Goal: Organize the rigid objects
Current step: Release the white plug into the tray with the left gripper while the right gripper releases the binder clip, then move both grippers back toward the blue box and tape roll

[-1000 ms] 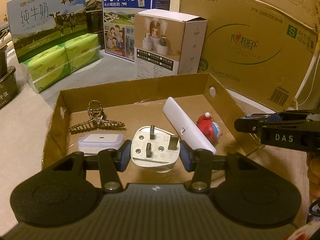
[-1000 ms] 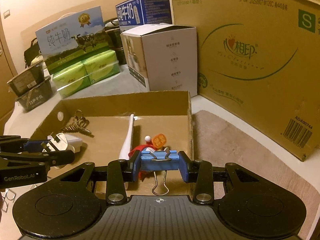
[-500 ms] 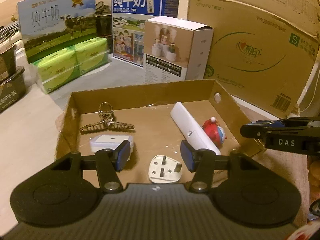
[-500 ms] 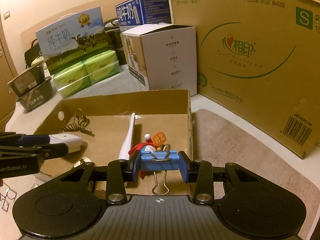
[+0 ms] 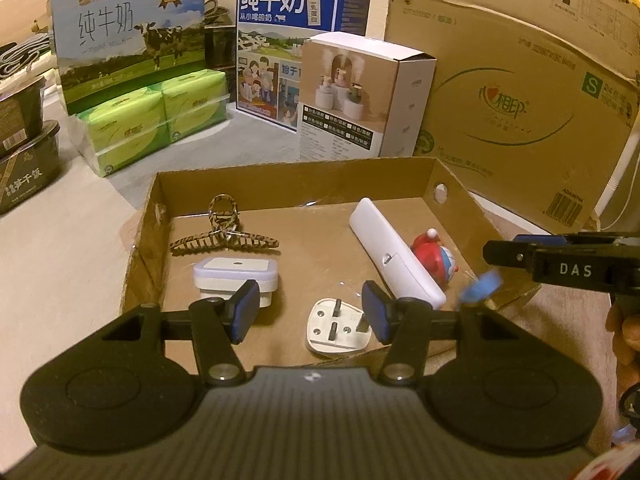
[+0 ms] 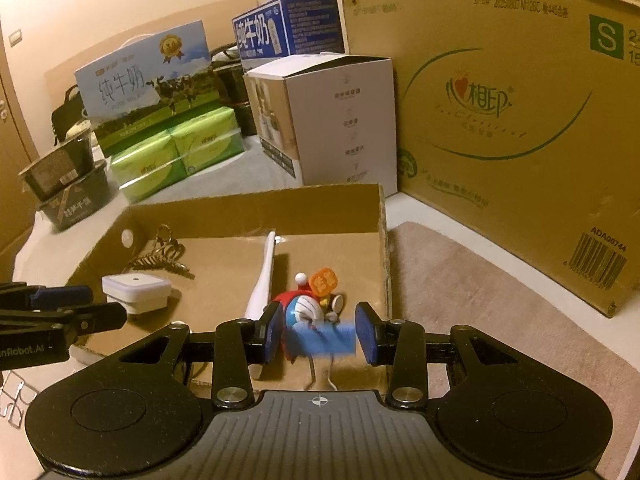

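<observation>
A shallow cardboard tray holds a white three-pin plug, a white square adapter, a striped hair claw, a white remote and a red and blue toy figure. My left gripper is open and empty above the tray's near edge, over the plug. My right gripper is open above the tray's near right corner. A blue binder clip shows blurred between its pads, loose and dropping; it also shows in the left wrist view. The toy lies just beyond.
Behind the tray stand a white product box, two milk cartons, green tissue packs and a large cardboard box. Dark tubs sit at the left. A beige mat lies right of the tray.
My left gripper opened and the plug dropped into the tray, then the gripper drew back. My right gripper has just opened and the blue binder clip is falling from it.
</observation>
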{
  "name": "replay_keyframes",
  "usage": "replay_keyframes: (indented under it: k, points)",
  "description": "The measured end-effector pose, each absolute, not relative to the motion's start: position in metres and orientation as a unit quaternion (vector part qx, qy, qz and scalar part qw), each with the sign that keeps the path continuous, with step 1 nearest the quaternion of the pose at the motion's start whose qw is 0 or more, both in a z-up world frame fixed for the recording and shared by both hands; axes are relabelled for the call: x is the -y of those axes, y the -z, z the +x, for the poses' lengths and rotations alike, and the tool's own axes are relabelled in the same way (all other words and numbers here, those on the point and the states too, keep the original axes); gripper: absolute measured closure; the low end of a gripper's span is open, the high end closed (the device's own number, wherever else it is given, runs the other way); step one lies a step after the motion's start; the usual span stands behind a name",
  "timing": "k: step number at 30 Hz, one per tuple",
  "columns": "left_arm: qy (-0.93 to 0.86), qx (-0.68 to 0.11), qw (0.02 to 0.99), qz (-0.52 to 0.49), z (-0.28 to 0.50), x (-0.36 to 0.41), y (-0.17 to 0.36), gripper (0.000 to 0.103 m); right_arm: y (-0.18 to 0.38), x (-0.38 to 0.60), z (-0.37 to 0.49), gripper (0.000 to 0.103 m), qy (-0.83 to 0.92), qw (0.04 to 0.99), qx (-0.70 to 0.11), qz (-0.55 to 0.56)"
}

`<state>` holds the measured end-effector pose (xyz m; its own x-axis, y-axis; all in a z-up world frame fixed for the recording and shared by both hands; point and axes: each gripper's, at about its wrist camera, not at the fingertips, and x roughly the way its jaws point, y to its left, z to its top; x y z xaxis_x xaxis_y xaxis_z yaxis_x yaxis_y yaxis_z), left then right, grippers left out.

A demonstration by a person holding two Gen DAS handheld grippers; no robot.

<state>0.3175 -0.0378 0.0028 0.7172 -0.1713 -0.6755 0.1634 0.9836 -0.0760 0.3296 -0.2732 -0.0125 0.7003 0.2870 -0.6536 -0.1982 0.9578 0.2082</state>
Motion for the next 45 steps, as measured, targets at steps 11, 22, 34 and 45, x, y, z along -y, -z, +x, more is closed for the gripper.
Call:
replay_keyframes:
  k: [11,22,34,45]
  points:
    - [0.081,-0.359,0.93,-0.014,0.291,0.025,-0.011,0.045,0.002,0.278,0.307,0.05,-0.131,0.924,-0.353,0.07]
    - [0.066,-0.355,0.932,-0.03,0.241,0.008,-0.023,0.044,-0.013,0.264,0.251,0.05,-0.142,0.924,-0.349,0.057]
    - [0.048,-0.351,0.934,-0.048,0.182,-0.01,-0.027,0.043,-0.026,0.243,0.194,0.049,-0.153,0.924,-0.346,0.056]
    - [0.036,-0.358,0.931,-0.06,0.14,-0.019,-0.023,0.042,-0.02,0.239,0.159,0.049,-0.158,0.92,-0.354,0.057]
